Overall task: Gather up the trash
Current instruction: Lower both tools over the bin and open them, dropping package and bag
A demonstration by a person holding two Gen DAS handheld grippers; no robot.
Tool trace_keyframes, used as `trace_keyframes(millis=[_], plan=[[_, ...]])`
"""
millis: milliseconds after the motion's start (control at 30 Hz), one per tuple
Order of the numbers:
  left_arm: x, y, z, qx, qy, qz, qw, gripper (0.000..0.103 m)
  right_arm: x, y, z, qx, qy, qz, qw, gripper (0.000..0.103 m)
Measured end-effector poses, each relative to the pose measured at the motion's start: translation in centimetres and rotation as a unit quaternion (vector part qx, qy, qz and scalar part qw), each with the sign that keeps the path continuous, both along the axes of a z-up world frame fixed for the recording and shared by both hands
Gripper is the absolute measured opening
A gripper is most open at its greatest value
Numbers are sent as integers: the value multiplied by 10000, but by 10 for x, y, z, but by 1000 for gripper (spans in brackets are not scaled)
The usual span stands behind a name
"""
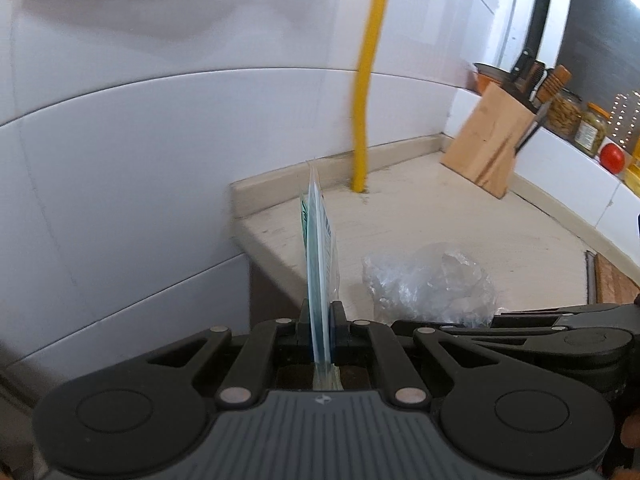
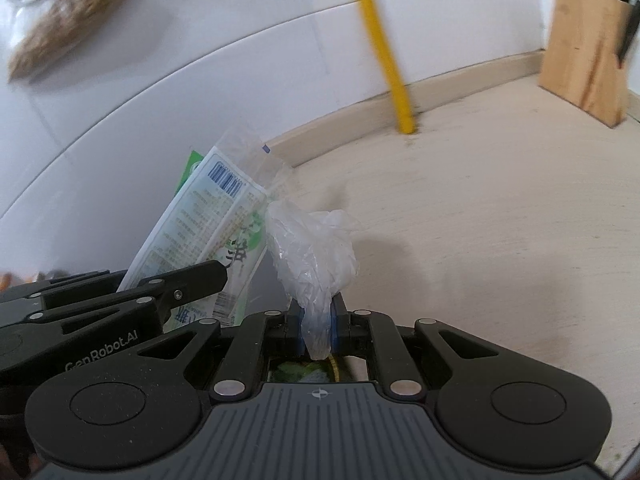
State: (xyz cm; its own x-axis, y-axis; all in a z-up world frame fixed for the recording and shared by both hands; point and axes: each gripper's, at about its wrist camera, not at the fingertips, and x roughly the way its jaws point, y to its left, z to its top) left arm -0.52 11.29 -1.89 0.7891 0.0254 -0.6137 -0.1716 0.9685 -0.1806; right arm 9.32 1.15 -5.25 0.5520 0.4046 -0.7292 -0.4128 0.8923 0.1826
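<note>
From the left wrist camera, the left gripper (image 1: pixel 320 320) has its fingers pinched tight on a flat green-and-white printed plastic wrapper (image 1: pixel 319 248), seen edge-on and standing up from the pads over the corner of the pale beige stone bench (image 1: pixel 460 216). Just right of it a crumpled clear plastic bag (image 1: pixel 430 280) shows above the black linkage of the right gripper (image 1: pixel 476 322), which reaches in from the right edge. A yellow pipe (image 1: pixel 366 92) rises from the bench against the white tiled wall (image 1: pixel 160 140). Further right a light wooden knife block (image 1: pixel 486 144) leans in the corner, with glass jars (image 1: pixel 576 120) and a red tomato (image 1: pixel 612 158) on the ledge behind it.

From the right wrist camera, the right gripper (image 2: pixel 317 326) has its fingers closed narrowly on the neck of the crumpled clear bag (image 2: pixel 314 256), which puffs out above the blue pads. To the left the left gripper's black finger (image 2: pixel 192 280) clamps the printed wrapper (image 2: pixel 208 224), its barcode face showing, tilted up and lifted clear of the bench (image 2: pixel 500 220). The yellow pipe (image 2: pixel 384 48) and knife block (image 2: pixel 584 52) stand beyond. A blurred bag of brown grainy contents (image 2: pixel 72 16) hangs at the upper left.
</note>
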Motion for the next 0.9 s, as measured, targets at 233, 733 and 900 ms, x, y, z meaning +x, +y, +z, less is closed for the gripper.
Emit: trace_keyframes(millis=[233,733,900], plan=[[-26,19,-7,-14,65,295,9995,3,-11,26,-8,-47,76,292,9995,15],[-66,45,-47,-294,589,742,9951,3,-32,62,-41,-184,489,696,9962,15],[-71,46,-57,-367,736,801,9934,3,-46,67,-51,-296,612,767,9947,15]])
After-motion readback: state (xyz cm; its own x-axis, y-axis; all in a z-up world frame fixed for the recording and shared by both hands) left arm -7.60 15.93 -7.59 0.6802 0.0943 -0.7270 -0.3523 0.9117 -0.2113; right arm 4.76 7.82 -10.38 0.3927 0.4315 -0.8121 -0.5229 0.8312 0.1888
